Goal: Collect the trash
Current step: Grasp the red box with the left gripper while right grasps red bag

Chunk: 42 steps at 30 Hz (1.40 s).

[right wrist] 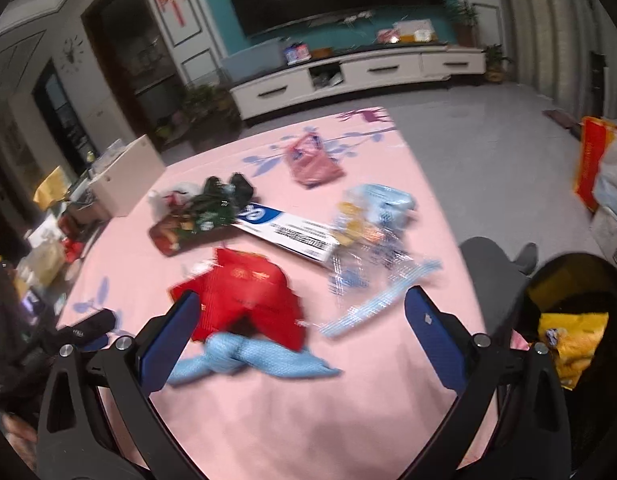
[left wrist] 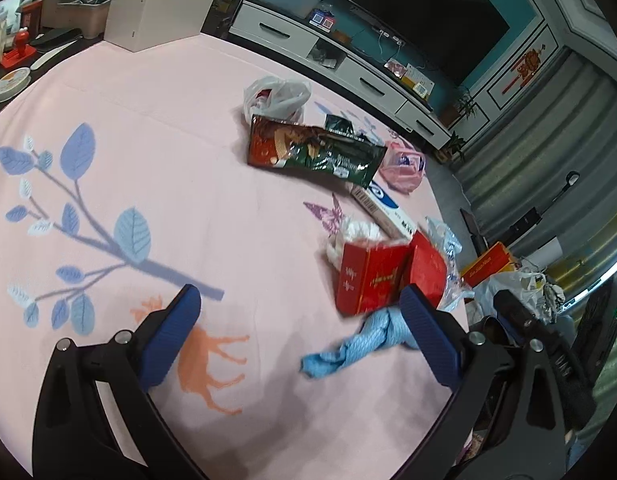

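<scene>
The trash lay bunched toward the right edge of the pink tabletop (left wrist: pixel 156 184): a red carton (left wrist: pixel 368 276) with a twisted blue cloth (left wrist: pixel 360 348) just in front of it, a crinkled clear wrapper (right wrist: pixel 372 256) beside them, a long white-and-blue box (right wrist: pixel 292 232) behind, and a dark snack bag (left wrist: pixel 316 152) farther toward the far edge. The risk was that the items overlap, so a closing grip on the cloth could snag the carton's flap or drag the light wrapper off the right edge. The right view was smeared, so aim was uncertain. The left gripper (left wrist: pixel 304 312) was spread wide and empty, one finger touching or just over the cloth. The right gripper (right wrist: pixel 304 316) was likewise wide open, holding nothing above the carton and cloth.
</scene>
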Available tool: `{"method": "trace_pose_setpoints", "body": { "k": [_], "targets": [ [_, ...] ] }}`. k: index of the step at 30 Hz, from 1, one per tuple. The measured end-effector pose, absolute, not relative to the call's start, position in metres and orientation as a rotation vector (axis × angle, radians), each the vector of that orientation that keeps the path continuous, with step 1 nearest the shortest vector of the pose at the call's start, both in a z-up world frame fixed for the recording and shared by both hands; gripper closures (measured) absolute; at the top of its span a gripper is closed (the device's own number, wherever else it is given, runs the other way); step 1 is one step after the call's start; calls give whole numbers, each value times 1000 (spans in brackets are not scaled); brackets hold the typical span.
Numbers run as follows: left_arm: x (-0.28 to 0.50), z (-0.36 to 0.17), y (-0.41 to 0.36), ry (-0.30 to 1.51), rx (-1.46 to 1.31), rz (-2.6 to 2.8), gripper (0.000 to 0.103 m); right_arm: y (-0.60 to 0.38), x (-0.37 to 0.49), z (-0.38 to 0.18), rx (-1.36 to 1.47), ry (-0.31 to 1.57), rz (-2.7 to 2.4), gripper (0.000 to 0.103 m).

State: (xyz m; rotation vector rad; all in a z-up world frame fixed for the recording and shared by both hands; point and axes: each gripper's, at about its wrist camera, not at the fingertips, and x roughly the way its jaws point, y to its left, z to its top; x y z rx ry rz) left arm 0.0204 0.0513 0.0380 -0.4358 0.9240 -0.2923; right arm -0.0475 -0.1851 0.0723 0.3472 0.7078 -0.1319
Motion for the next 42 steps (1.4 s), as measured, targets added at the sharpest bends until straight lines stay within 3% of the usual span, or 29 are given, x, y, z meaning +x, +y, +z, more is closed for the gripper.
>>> {"method": "trace_pose_setpoints", "body": {
  "k": [4,13,21,26,28,30,34,38,40,42],
  "targets": [
    [29,33,49,928,-452,-317,4,-178,-15,73,388,774,-7,3],
    [45,20,22,946,-443,-438,15,-168,27,34,382,907,49,4],
    [59,5,-10,1020,-331,-507,15,-181,33,22,454,942,109,34],
    [70,2,-25,1017,-258,-517,18,-183,33,18,453,944,112,47],
    [70,2,-26,1008,-264,-532,28,-185,32,19,483,944,143,51],
    [69,0,-29,1016,-253,-544,52,-185,32,18,492,944,152,55],
    [63,-1,-27,1016,-305,-541,57,-180,29,20,470,937,158,56],
    [55,7,-21,992,-353,-539,69,-179,26,24,477,919,164,59],
    [48,16,-15,957,-378,-539,80,-179,23,28,476,902,162,65],
    [41,25,-10,927,-391,-519,80,-179,20,33,480,882,160,67]
  ]
}}
